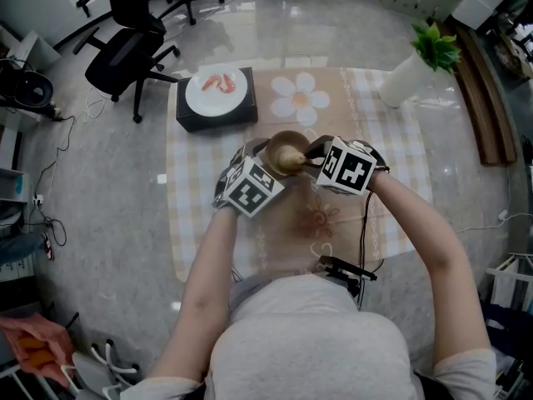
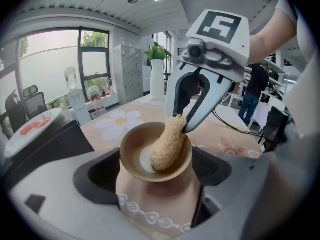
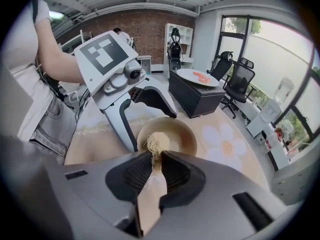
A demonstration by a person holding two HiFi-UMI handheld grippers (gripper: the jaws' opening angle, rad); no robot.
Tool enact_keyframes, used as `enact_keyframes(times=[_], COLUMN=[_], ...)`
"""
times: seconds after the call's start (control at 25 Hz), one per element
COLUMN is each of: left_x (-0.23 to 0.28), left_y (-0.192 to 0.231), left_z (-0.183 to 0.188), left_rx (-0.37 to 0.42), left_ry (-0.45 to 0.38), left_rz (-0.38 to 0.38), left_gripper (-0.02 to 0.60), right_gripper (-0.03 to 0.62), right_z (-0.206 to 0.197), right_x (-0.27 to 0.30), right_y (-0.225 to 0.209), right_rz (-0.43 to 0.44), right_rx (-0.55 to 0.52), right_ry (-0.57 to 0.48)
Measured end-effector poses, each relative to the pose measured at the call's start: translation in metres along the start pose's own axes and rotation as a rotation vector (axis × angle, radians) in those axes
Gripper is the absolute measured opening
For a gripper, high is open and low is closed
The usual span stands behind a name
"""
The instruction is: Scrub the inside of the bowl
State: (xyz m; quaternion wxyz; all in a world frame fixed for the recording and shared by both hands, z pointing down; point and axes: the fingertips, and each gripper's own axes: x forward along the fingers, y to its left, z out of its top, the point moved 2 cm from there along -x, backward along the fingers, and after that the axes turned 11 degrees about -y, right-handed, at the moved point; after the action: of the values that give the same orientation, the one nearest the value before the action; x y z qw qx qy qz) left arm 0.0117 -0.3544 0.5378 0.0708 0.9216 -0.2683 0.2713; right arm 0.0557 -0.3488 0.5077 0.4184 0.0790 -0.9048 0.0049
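Holding sponge [image 3: 157, 141] inside bowl [image 3: 180, 134] (right claw [image 3: 156, 156]).

Surroundings, head view. A pale checked tablecloth [image 1: 193, 223] printed with a large white flower [image 1: 301, 97] covers the table. At its far left corner a black box [image 1: 218, 122] carries a white plate [image 1: 216, 90] holding red food pieces (kind not discernible). At the far right corner stands a tall white vase [image 1: 401, 80] with green leaves [image 1: 436, 47]. Black office chairs [image 1: 125, 52] stand on the glossy grey floor [image 1: 100, 248] beyond the box. Thin cables [image 1: 50, 177] trail across the floor at left.
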Motion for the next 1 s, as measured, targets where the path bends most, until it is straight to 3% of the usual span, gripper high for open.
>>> enact_keyframes(times=[0.28, 0.52, 0.72, 1.0], left_x=[0.0, 0.0, 0.0, -0.001], left_y=[0.0, 0.0, 0.0, -0.001], left_z=[-0.001, -0.001, -0.001, -0.003], left_rx=[0.001, 0.001, 0.003, 0.008], left_ry=[0.003, 0.004, 0.009, 0.018], left_rz=[0.001, 0.002, 0.004, -0.003], left_gripper=[0.43, 0.43, 0.43, 0.43], right_gripper=[0.061, 0.061, 0.061, 0.061], right_z=[0.011, 0.016, 0.008, -0.006], right_x=[0.009, 0.011, 0.006, -0.013], right_y=[-0.004, -0.026, -0.045, -0.055], right_rz=[-0.027, -0.134, -0.26, -0.342], right_rx=[0.297, 0.501, 0.532, 0.566], right_ry=[-0.153, -0.259, -0.265, -0.261])
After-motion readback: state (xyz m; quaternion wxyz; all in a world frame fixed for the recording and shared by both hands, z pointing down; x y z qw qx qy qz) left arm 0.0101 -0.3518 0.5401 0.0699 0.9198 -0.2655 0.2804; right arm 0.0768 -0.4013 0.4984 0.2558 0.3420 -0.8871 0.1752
